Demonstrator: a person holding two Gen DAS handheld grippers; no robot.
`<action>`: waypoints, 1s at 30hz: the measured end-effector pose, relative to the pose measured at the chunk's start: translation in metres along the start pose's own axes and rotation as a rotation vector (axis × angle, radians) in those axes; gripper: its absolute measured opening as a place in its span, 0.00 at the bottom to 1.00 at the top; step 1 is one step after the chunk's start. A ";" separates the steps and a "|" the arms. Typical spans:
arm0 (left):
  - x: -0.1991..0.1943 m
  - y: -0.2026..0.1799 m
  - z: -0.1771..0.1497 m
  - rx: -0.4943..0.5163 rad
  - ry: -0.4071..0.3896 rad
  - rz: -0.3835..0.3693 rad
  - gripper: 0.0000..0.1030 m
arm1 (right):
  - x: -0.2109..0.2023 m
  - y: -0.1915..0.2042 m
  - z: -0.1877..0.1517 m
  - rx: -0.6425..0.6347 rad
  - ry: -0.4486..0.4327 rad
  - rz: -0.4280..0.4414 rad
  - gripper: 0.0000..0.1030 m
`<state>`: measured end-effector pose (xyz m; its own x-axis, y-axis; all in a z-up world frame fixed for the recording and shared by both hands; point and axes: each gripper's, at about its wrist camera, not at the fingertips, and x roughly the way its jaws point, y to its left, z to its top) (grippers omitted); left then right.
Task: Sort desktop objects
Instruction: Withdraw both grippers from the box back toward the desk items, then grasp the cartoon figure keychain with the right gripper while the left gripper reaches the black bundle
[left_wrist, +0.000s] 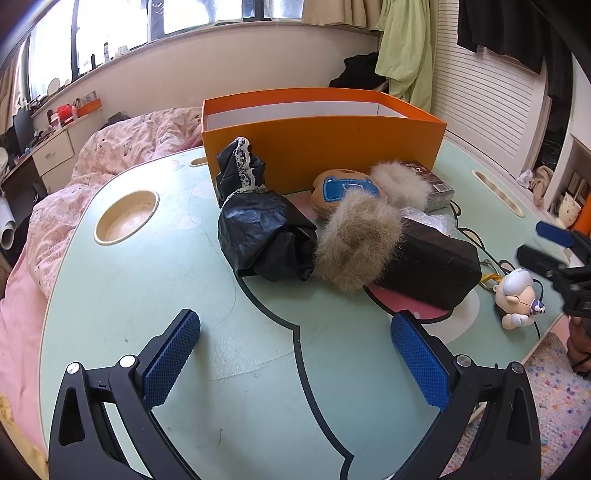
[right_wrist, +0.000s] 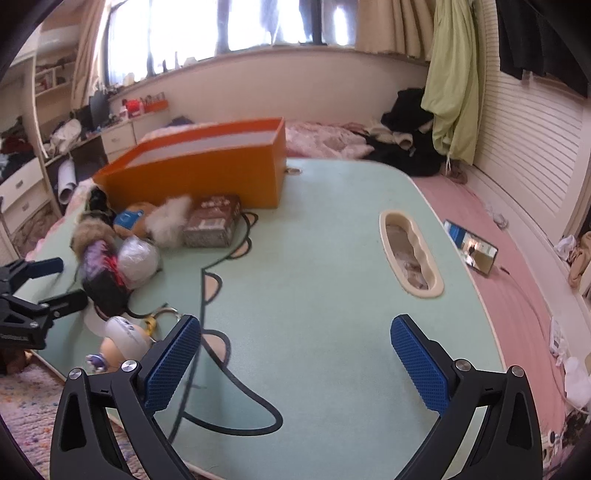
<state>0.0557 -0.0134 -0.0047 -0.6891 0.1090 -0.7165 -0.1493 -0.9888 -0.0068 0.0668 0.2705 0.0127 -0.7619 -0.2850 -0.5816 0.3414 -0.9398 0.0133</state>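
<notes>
Both grippers, left gripper (left_wrist: 295, 363) and right gripper (right_wrist: 295, 363), hovered spread and empty over the green table (left_wrist: 147, 295); clutter (furry pieces, black bag (left_wrist: 264, 240)) lay before the orange box (left_wrist: 325, 147), best approached squarely

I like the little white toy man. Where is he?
The white figurine sits at the table's near right edge in the left wrist view, beside the dark pouch.

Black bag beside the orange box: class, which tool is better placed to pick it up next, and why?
Probably the left tool: open, with the black bag straight ahead. The right tool, also open, faces bare table, the pile off to its left.
</notes>
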 end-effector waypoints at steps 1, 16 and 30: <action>0.000 0.000 0.000 0.000 0.000 0.000 1.00 | -0.008 0.004 0.001 -0.019 -0.041 0.024 1.00; 0.000 0.000 -0.001 0.000 0.000 0.000 1.00 | 0.009 0.083 -0.003 -0.375 0.026 0.262 0.78; -0.003 0.001 -0.001 -0.006 -0.003 0.010 1.00 | 0.021 0.039 -0.017 -0.239 0.002 0.159 0.38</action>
<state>0.0579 -0.0151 -0.0033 -0.6929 0.0997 -0.7141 -0.1386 -0.9903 -0.0038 0.0738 0.2307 -0.0129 -0.6872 -0.4248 -0.5893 0.5769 -0.8122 -0.0872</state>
